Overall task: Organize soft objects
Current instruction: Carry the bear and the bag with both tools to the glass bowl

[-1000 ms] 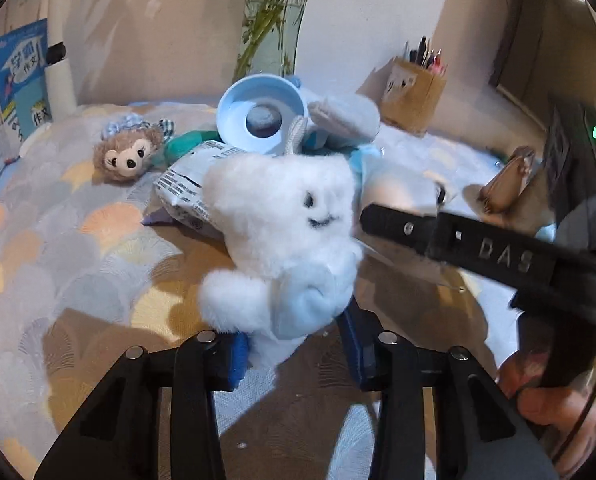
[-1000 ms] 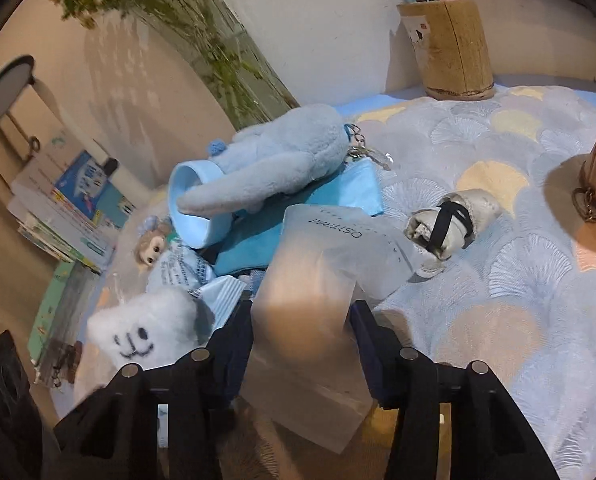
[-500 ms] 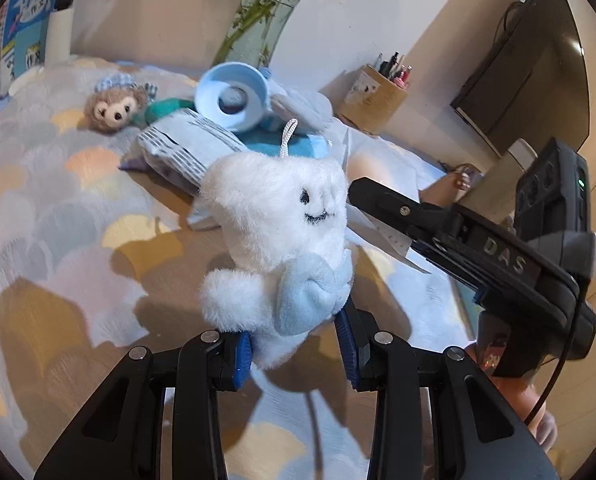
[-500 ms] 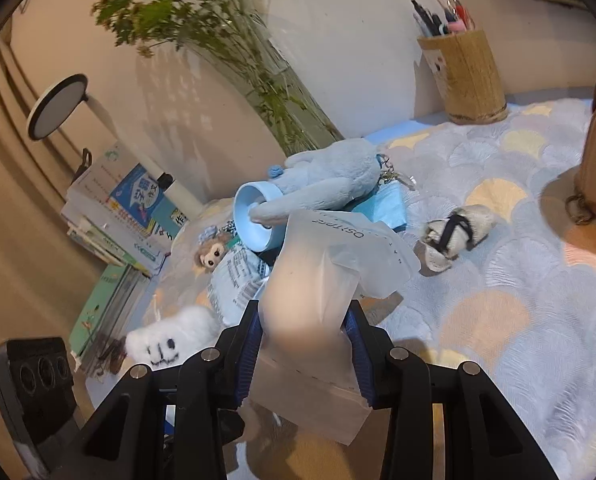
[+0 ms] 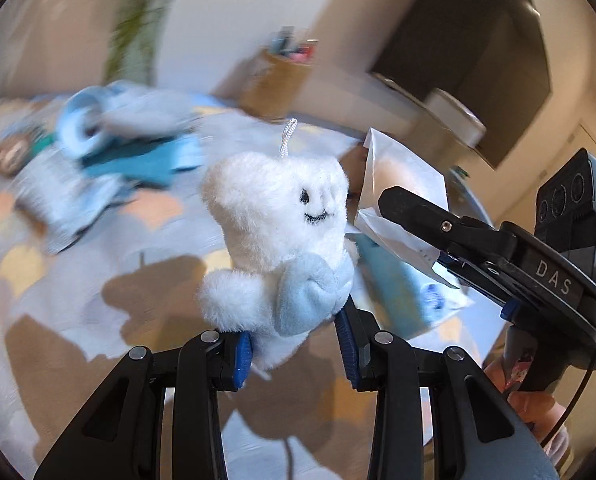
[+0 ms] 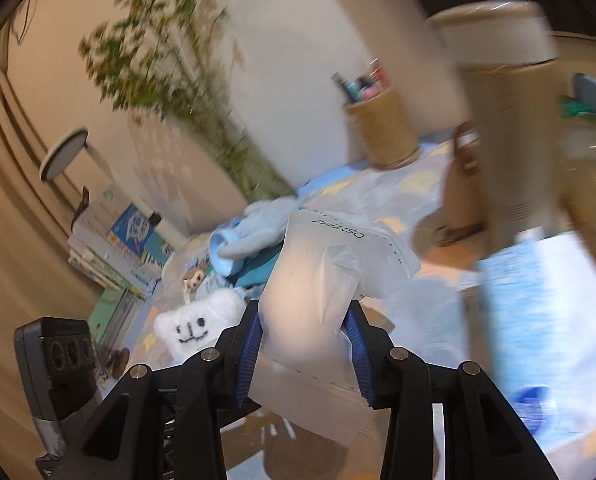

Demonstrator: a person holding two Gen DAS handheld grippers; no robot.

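White plush, shaped like a tooth (image 5: pixel 282 216), is pinched only at its low end by the left claw (image 5: pixel 294 344), above the patterned cloth of the surface (image 5: pixel 58 280). The right claw (image 6: pixel 304 354) is closed on a translucent plastic pouch (image 6: pixel 318 296), also lifted.

I think the main risk is slipping. The tooth toy stands tall over the pads, so a quick swing could tilt it out, and soft pile gives little hold. The pouch is thin and smooth and hangs loose above and below the pads; it may slide or fold.

Both claws are near each other: in the left view the right one (image 5: pixel 450 240) reaches just beside the toy, so a collision is possible.

Around them lie a grey-blue plush with a light blue cup (image 6: pixel 254 240), a small brown plush (image 6: pixel 196 278), and a teal cloth (image 5: pixel 138 160). A woven pen holder (image 6: pixel 386 132) stands at the back. A tall beige container (image 6: pixel 510 120) is close on the right and may block the pouch's way.
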